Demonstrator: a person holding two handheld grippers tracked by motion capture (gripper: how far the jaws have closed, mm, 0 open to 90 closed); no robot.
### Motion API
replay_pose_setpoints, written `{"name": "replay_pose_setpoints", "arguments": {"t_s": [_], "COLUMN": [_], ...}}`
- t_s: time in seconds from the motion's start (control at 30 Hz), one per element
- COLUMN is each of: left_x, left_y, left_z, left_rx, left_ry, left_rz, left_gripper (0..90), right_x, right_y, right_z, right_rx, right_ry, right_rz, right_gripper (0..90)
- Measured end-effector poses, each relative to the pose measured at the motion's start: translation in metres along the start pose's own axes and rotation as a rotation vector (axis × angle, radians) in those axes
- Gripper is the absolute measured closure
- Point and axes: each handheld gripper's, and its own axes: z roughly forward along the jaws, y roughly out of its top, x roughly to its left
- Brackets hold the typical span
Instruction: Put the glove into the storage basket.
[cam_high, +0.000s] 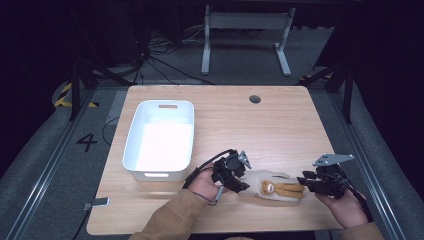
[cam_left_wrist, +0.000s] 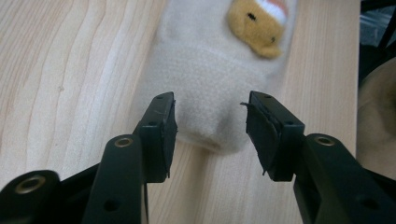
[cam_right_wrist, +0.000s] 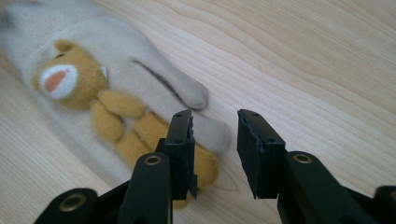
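Closing in on the plush mitten (cam_high: 270, 186) from both ends — nothing gripped yet. It lies flat on the table (cam_high: 280, 125), to the right of the white bin (cam_high: 159, 140) and outside it. Left gripper (cam_left_wrist: 210, 126) spread, jaws flanking the mitten's cuff end. Right gripper (cam_right_wrist: 215, 140) spread at the bear's feet. Grasp and lift remain — the bin looks the likely destination.

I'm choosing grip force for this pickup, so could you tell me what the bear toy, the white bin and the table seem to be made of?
The bear toy looks like soft plush fleece: fuzzy matte nap, rounded limp edges. The white bin seems to be hard moulded plastic: smooth, faintly glossy walls and cut-out handles. The table shows pale wood grain, possibly laminate, with a matte finish.
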Motion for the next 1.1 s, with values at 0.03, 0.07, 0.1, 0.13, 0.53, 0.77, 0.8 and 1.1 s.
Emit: {"name": "replay_pose_setpoints", "arguments": {"t_s": [0.03, 0.07, 0.1, 0.13, 0.53, 0.77, 0.8, 1.1], "left_x": [0.000, 0.000, -0.001, -0.001, -0.001, 0.000, 0.001, 0.004], "left_y": [0.000, 0.001, 0.001, 0.002, 0.021, 0.028, 0.029, 0.027], "left_z": [-0.001, -0.002, -0.003, -0.004, -0.004, 0.006, 0.008, 0.025], "left_rx": [-0.004, -0.011, -0.019, -0.033, -0.088, -0.041, -0.029, 0.018], "left_ry": [-0.001, 0.000, 0.000, -0.006, -0.015, 0.002, -0.005, -0.011], "left_rz": [-0.005, -0.005, -0.010, -0.023, -0.045, 0.015, 0.017, 0.031], "left_gripper": [50.9, 49.6, 48.3, 47.4, 34.3, 23.0, 22.4, 11.3], "right_x": [-0.001, -0.001, -0.001, -0.001, -0.006, -0.010, -0.010, -0.009], "right_y": [0.000, 0.000, 0.000, 0.000, 0.000, -0.002, -0.002, -0.002], "right_z": [-0.001, -0.002, -0.002, -0.003, -0.003, -0.003, -0.003, 0.001], "right_rx": [-0.010, -0.017, -0.022, -0.029, -0.069, -0.090, -0.092, -0.085], "right_ry": [-0.006, -0.008, -0.010, -0.013, 0.013, 0.027, 0.026, 0.038], "right_rz": [0.002, 0.002, -0.001, 0.000, 0.012, 0.035, 0.040, 0.039], "right_gripper": [65.9, 66.2, 66.2, 66.0, 62.9, 59.0, 58.9, 56.0]}}
